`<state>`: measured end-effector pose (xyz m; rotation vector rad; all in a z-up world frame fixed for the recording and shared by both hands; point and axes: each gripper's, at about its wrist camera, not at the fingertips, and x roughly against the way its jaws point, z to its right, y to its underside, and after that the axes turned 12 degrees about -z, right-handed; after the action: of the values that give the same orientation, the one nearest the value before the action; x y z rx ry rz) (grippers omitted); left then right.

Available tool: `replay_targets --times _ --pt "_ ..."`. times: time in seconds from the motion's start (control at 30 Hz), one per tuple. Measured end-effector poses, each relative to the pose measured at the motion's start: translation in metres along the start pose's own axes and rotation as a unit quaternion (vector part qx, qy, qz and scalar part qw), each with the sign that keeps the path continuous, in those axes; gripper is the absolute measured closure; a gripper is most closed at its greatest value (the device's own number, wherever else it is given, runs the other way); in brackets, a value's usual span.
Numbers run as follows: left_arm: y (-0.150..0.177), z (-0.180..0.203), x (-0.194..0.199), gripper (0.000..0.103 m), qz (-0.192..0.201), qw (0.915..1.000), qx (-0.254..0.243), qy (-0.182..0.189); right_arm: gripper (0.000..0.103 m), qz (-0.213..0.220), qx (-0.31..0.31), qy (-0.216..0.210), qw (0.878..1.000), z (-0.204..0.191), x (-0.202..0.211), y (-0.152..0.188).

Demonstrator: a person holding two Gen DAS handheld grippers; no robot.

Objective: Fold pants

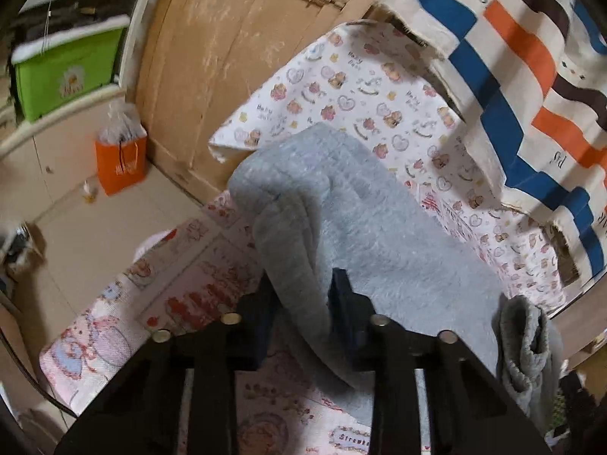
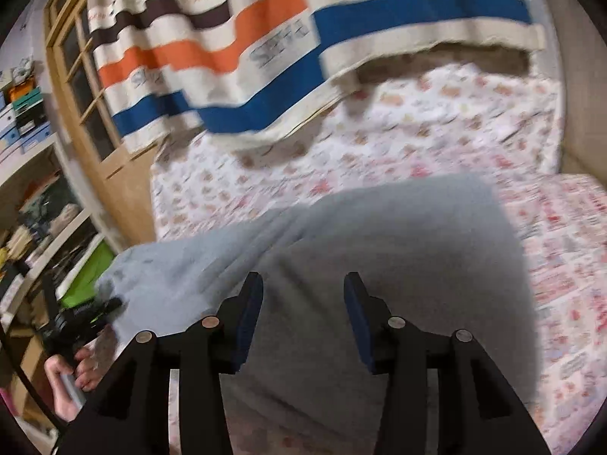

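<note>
pinching grey pants (image 1: 364, 204), left tool (image 1: 303, 303) tilts down; right tool (image 2: 303, 303) gapes.

You are facing a bed (image 1: 353, 87) spread with a white sheet printed in small bears and hearts, and a striped blanket (image 1: 523, 60) in blue, orange and brown lies heaped along its far side. Beside it stands a scuffed wooden door (image 1: 235, 57). On the pale floor (image 1: 95, 235) sits an orange bag (image 1: 120, 163), with a green box (image 1: 64, 76) on white shelving (image 2: 34, 197).
</note>
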<state>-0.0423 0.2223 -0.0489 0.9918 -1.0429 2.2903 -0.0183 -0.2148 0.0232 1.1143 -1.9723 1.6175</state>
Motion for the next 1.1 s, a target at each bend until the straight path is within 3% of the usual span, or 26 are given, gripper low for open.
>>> replay_targets --times 0.13,0.2,0.4,0.5,0.73,0.9,1.1 --pt "0.004 0.028 0.027 0.083 0.066 0.9969 -0.042 -0.009 0.057 0.001 -0.016 -0.01 1.0 0.028 0.017 0.001" --pt "0.002 0.052 0.042 0.084 0.093 0.9933 -0.067 -0.016 0.057 0.01 -0.018 0.009 1.0 0.043 0.027 0.005" --pt "0.002 0.126 0.079 0.084 0.153 0.9811 -0.118 0.001 0.056 0.031 -0.056 0.016 0.998 0.092 0.05 0.012" --pt "0.012 0.167 0.093 0.084 0.171 0.9727 -0.156 0.01 0.051 0.043 -0.068 0.038 0.996 0.115 0.06 0.017" --pt "0.04 0.257 0.107 0.085 0.177 0.9533 -0.236 0.067 0.051 0.043 -0.12 0.059 0.99 0.173 0.068 0.033" --pt "0.072 0.312 0.103 0.086 0.151 0.9378 -0.289 0.12 0.051 0.024 -0.13 0.077 0.988 0.197 0.065 0.039" --pt "0.132 0.363 0.093 0.086 0.114 0.9076 -0.372 0.158 0.051 0.017 -0.136 0.088 0.987 0.215 0.068 0.047"
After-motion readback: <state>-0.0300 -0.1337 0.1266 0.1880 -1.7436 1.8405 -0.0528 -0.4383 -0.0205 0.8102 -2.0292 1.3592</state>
